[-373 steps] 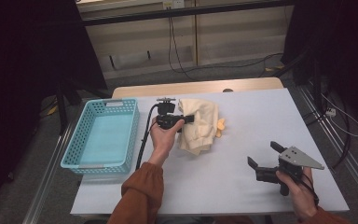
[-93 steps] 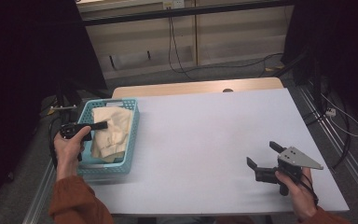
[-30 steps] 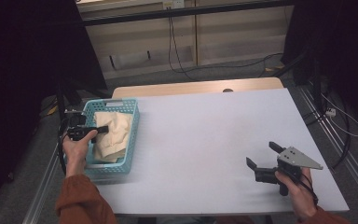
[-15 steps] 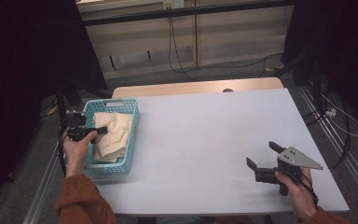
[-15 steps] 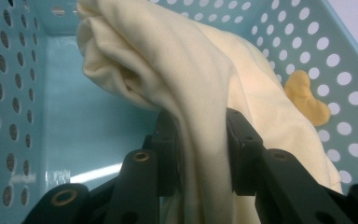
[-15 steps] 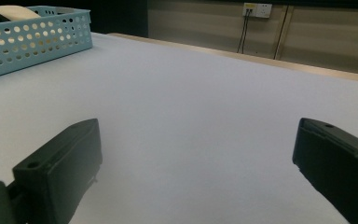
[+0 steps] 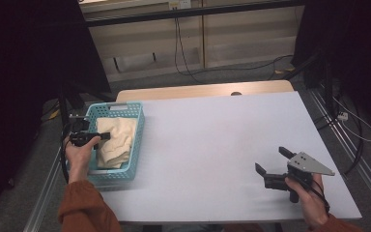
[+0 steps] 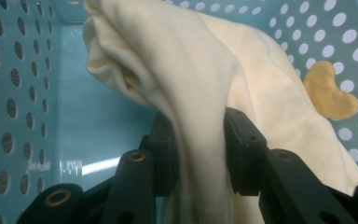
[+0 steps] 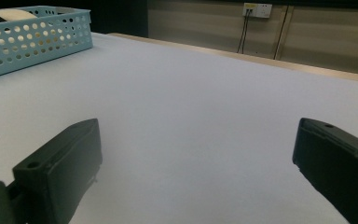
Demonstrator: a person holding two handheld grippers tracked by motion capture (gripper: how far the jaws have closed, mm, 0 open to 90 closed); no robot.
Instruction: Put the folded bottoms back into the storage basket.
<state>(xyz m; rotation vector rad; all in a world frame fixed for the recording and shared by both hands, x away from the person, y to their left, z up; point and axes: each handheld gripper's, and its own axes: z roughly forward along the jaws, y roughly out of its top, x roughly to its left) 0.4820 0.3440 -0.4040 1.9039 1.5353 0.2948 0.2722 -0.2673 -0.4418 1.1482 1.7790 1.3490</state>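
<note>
At the left edge of the table (image 7: 212, 145) we see the left gripper (image 7: 102, 137) held over the blue basket (image 7: 135, 145), its tips reaching in from the basket's left side. The cream cloth (image 7: 116, 142) lies crumpled inside the basket. In the left gripper view a fold of the cloth (image 8: 200, 154) hangs between the two black jaws, which have just been opening a little; the pads sit close on either side of the fold, and we cannot tell whether they press on it. A small tan patch (image 8: 328, 95) shows by the perforated basket wall (image 8: 9, 93). Well apart, near the table's right front corner, the right gripper (image 7: 273, 162) rests low over the bare white top with its jaws spread wide and nothing between them.
</note>
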